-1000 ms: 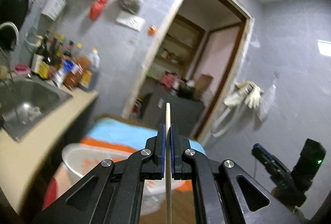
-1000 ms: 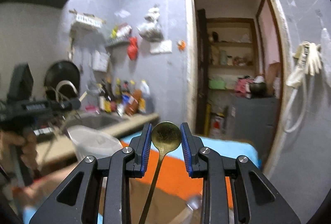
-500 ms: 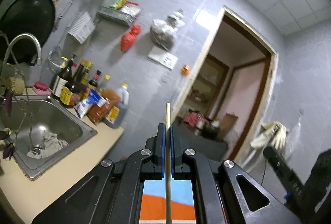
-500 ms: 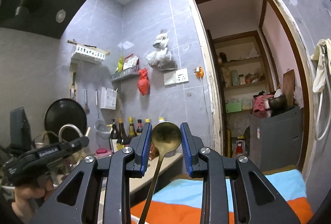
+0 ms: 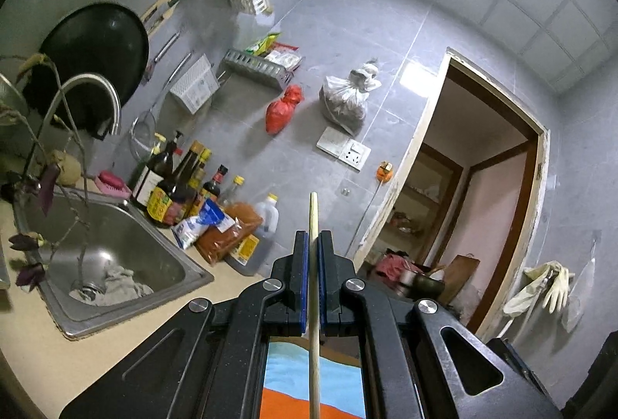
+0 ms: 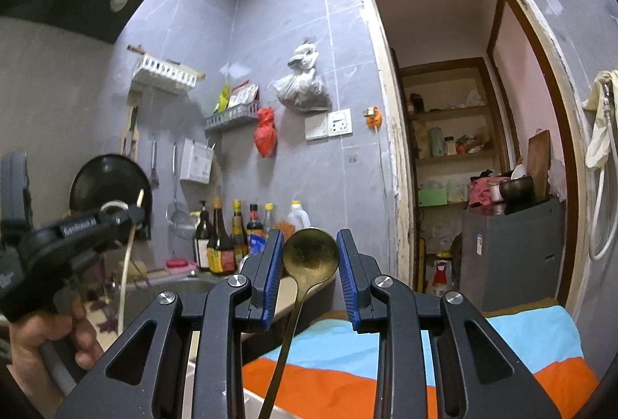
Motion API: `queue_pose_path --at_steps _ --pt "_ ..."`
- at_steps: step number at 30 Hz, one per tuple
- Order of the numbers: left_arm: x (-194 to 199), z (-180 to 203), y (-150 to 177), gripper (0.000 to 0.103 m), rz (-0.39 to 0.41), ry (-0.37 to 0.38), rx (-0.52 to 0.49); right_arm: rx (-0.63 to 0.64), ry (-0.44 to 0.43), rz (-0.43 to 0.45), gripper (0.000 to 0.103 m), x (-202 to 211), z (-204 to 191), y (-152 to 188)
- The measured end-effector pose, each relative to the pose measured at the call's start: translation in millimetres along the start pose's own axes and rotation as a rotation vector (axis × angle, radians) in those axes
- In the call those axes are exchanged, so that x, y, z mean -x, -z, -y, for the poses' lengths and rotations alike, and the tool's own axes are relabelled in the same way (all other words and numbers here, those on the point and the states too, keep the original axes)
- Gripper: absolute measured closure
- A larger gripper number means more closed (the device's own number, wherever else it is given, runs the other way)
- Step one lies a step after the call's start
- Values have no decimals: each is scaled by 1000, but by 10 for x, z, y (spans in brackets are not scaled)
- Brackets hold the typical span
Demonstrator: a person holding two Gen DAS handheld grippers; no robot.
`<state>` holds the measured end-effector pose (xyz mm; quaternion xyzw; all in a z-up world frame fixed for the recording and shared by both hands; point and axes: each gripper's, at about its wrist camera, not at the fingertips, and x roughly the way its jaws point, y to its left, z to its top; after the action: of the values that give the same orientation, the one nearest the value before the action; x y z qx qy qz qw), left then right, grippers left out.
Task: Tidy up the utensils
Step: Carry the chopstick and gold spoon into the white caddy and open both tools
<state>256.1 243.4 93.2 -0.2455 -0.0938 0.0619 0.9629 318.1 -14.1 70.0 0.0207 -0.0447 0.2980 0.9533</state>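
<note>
Two utensils are in my tongs: the left tongs [image 5: 313, 252] are clamped tight on a pale wooden chopstick [image 5: 313, 287], and the right tongs [image 6: 310, 264] hold a brass spoon [image 6: 311, 258], its bowl sitting between the blue pads [image 6: 270, 264]. Compared with a second ago, both views have tilted upward: the white tub I saw below has dropped out of sight, and ceiling tiles now fill the top. On the left sit the steel sink [image 5: 116, 256] with a rag in it and a row of sauce bottles [image 5: 181, 187] on the beige table [image 5: 46, 349]. An orange-and-blue cloth [image 6: 521, 334] lies below the right tongs. I cannot see the lower ends of the chopstick or the spoon handle; both run off the bottom edge. From the right view, the left tongs [image 6: 127, 214] look dark and partly blurred.
</note>
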Motion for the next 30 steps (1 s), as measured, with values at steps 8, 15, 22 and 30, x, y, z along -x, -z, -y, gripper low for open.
queue_pose_path --at_steps 8,15,22,30 --pt "61 29 121 101 9 -11 -34 42 -19 -54 77 15 -91 89" --pt "62 55 156 101 -6 -3 -47 55 -22 -81 77 22 -116 130" --pt "147 86 254 100 -28 13 -75 70 -29 -137 77 15 -154 190" --pt "298 118 335 100 -123 59 -128 51 -59 -204 69 93 -157 196"
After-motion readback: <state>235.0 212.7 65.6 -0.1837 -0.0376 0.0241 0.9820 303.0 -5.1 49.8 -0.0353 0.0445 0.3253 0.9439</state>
